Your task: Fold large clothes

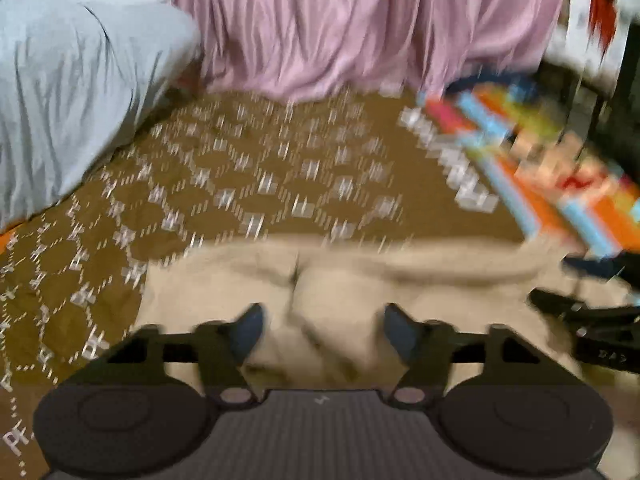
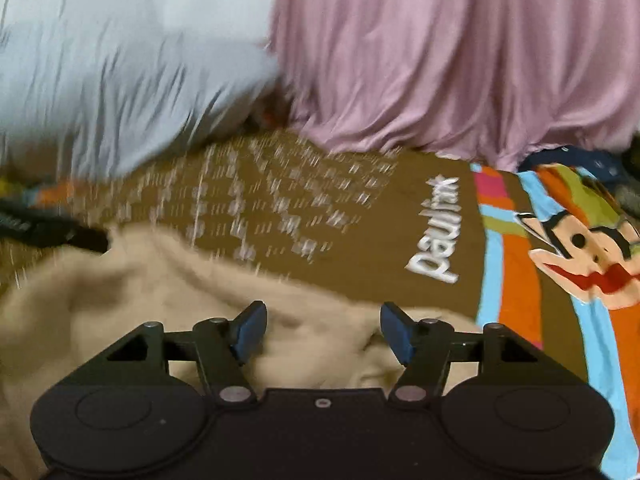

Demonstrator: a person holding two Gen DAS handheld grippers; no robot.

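Note:
A beige garment (image 1: 360,280) lies rumpled on the bed, with a crease running down its middle. My left gripper (image 1: 322,320) hovers just over it, its blue pads (image 1: 250,322) wide apart and nothing between them. In the right wrist view the same beige garment (image 2: 140,280) spreads to the left and under my right gripper (image 2: 322,320), which also stands open and empty above the cloth. The black frame of the right gripper (image 1: 596,320) shows at the right edge of the left wrist view. The left one's black frame (image 2: 52,228) shows at the left edge of the right wrist view.
The garment rests on a brown bedspread (image 2: 320,208) with a white pattern and lettering. A pink cloth (image 2: 460,60) hangs at the back and a grey pillow-like bundle (image 2: 100,72) lies at the back left. A bright striped cartoon print (image 2: 580,248) lies at the right.

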